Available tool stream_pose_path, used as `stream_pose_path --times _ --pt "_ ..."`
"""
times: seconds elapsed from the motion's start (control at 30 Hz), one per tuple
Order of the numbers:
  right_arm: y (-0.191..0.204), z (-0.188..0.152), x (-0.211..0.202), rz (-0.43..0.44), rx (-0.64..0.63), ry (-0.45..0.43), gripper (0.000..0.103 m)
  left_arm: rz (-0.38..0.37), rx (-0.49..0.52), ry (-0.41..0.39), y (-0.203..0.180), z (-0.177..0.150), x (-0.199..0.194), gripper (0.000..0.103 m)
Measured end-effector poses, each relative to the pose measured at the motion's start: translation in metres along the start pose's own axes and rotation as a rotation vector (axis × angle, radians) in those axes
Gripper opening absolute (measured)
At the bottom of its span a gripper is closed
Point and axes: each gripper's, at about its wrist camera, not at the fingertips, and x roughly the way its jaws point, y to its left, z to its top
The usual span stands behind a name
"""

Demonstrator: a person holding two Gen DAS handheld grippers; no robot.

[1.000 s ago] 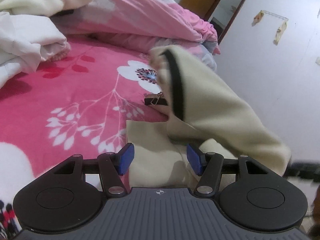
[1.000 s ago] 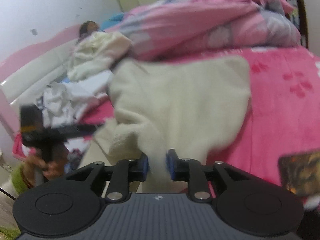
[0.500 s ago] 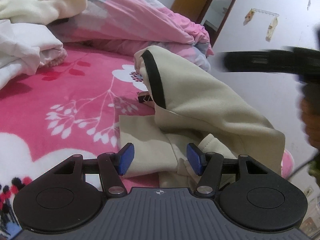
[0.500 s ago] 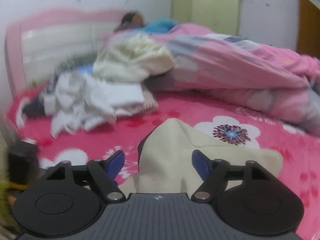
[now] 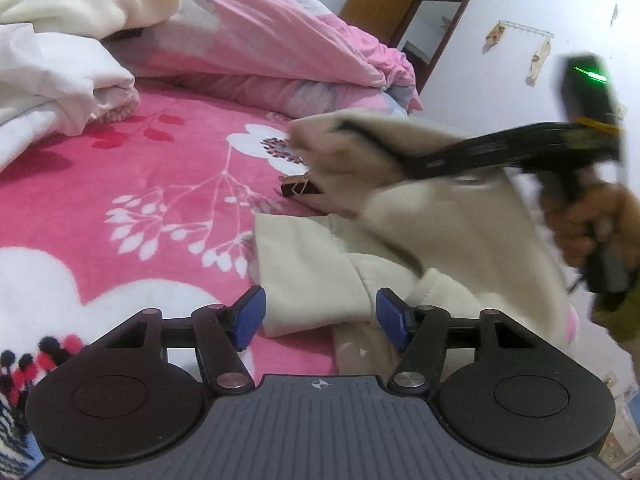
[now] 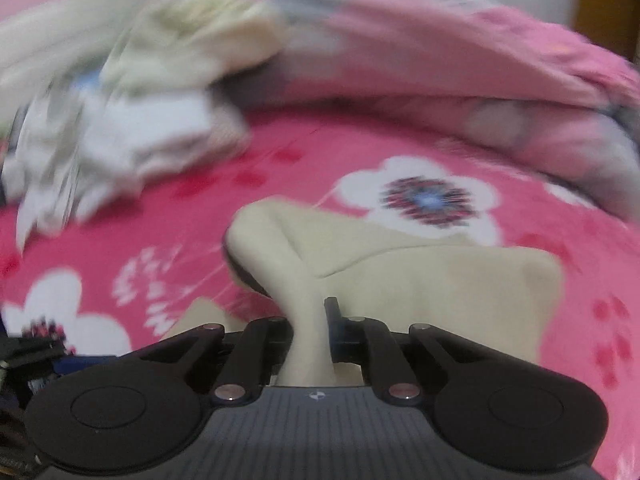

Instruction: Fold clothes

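Clothes pile (image 5: 60,68): heaped at far left of the bed; near enough to snag if the swing runs wide.
Left gripper (image 5: 318,316): fingers parted, gripping nothing; folded sleeve edge lies loose between them, free to slide.
Cream garment (image 5: 460,232): on the pink floral blanket (image 5: 120,184), one part lifted and blurred.
Dark clip (image 5: 298,189): touching the cloth's edge, apparently; could get dragged or folded in.
Right gripper (image 6: 310,320): fingers just closed, pinching a narrow bunch of cream cloth; thin hold may slip mid-carry and spoil the fold.
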Motion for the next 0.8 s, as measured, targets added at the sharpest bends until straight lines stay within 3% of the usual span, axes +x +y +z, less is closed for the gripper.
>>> stream_pose_path --times 0.17,0.33,0.5,0.67,0.8 --pt "-0.041 -0.032 -0.092 0.003 0.193 -0.147 0.007 -0.012 0.023 0.016 0.000 0.002 0.000 0.063" --pt "-0.061 -0.078 -0.156 0.023 0.323 -0.199 0.006 -0.010 0.031 0.030 -0.001 0.007 0.005 0.063" --pt "-0.071 -0.130 -0.169 0.004 0.388 -0.142 0.006 0.003 0.048 0.040 -0.006 0.014 0.012 0.063" --pt "-0.054 -0.173 -0.158 0.060 0.305 -0.031 0.006 0.018 0.072 0.050 -0.010 0.018 0.021 0.063" --pt "-0.027 -0.189 -0.145 -0.039 0.136 0.082 0.008 0.021 0.085 0.062 -0.013 0.021 0.030 0.063"
